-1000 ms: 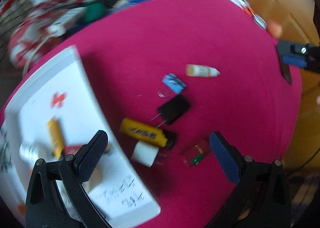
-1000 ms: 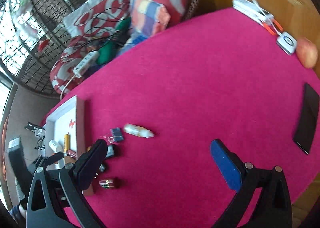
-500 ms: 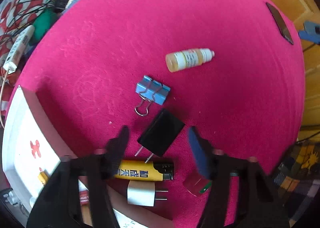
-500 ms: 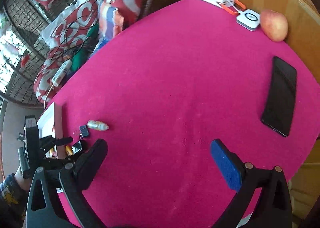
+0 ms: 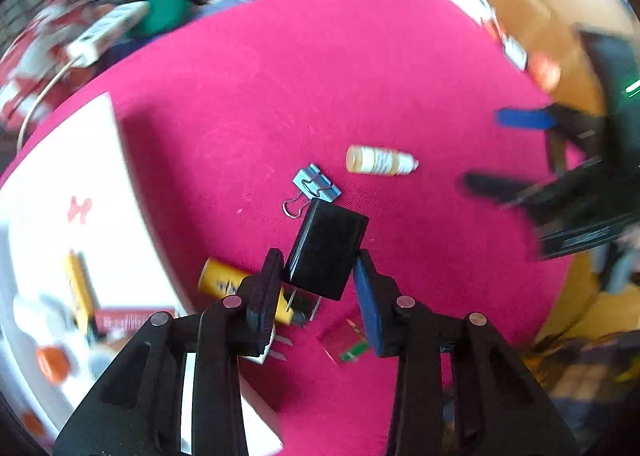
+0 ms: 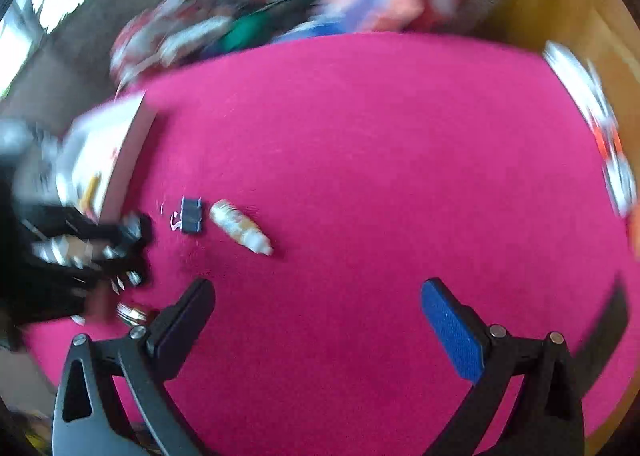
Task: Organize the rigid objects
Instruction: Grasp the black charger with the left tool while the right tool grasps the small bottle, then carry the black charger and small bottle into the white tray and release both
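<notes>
My left gripper (image 5: 318, 276) is shut on a black plug adapter (image 5: 326, 248) and holds it above the pink table. Below it lie a yellow lighter (image 5: 224, 280), a white plug (image 5: 272, 348) and a small red-green item (image 5: 346, 340). A blue binder clip (image 5: 316, 182) and a small amber bottle (image 5: 380, 161) lie further out; both also show in the right wrist view, the clip (image 6: 191, 214) and the bottle (image 6: 240, 226). My right gripper (image 6: 318, 296) is open and empty over the table, and shows blurred in the left wrist view (image 5: 520, 152).
A white tray (image 5: 60, 176) with several small items stands at the table's left. A black phone (image 6: 608, 320) lies at the right edge. White devices (image 5: 480, 16) and an apple (image 5: 544, 72) sit at the far right. Cushions and cables lie beyond the table.
My left gripper has closed on the black plug adapter and lifted it off the table. My right gripper has swung down and left, nearer the loose items.
</notes>
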Demonstrator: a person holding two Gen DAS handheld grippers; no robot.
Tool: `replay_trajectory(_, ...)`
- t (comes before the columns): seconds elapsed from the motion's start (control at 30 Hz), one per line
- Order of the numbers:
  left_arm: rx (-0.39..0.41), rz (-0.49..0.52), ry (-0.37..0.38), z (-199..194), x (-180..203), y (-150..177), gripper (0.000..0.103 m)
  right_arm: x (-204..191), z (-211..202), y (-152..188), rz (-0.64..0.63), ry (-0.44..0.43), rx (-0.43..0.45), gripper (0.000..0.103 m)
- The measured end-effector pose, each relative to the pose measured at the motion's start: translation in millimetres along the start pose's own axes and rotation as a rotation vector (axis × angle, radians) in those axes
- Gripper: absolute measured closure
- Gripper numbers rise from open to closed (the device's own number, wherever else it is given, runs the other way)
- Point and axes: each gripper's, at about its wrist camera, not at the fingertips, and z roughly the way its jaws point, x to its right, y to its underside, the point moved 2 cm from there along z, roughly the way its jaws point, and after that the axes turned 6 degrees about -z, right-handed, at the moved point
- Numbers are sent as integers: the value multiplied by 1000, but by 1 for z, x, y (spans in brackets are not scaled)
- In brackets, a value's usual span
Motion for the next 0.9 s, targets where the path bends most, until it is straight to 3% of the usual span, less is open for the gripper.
replay_trajectory(0.13, 73, -105, 1, -35, -3, 16, 68, -24, 27, -21, -162, 8, -32, 1)
replay_trajectory(0.17, 85, -127, -2, -40, -3, 20, 68, -28, 34, -24, -186, -8, -41, 6)
replay_trajectory(0.27, 121, -202, -19, -55, -12, 30, 68, -36, 50, -31, -251, -47, -78, 36)
replay_trajectory(0.37, 141, -276, -34, -63, -20, 39, 68, -45, 61, -35, -326, -77, -100, 43)
replay_trajectory(0.47, 159, -335, -45, -70, -26, 50, 68, -56, 69, -34, -397, -73, -117, 61)
replay_trajectory(0.5, 169, -348, -49, -73, -27, 52, 68, -59, 70, -34, -416, -66, -110, 62)
replay_trajectory(0.57, 197, -362, -53, -81, -26, 53, 68, -63, 69, -34, -430, -91, -103, 85)
replay_trajectory(0.73, 295, -367, -77, -115, -26, 50, 68, -51, 47, -34, -352, -113, -44, 85)
replay_trajectory(0.9, 405, -376, -79, -154, -33, 44, 68, -37, -38, -54, -173, -214, 162, 85)
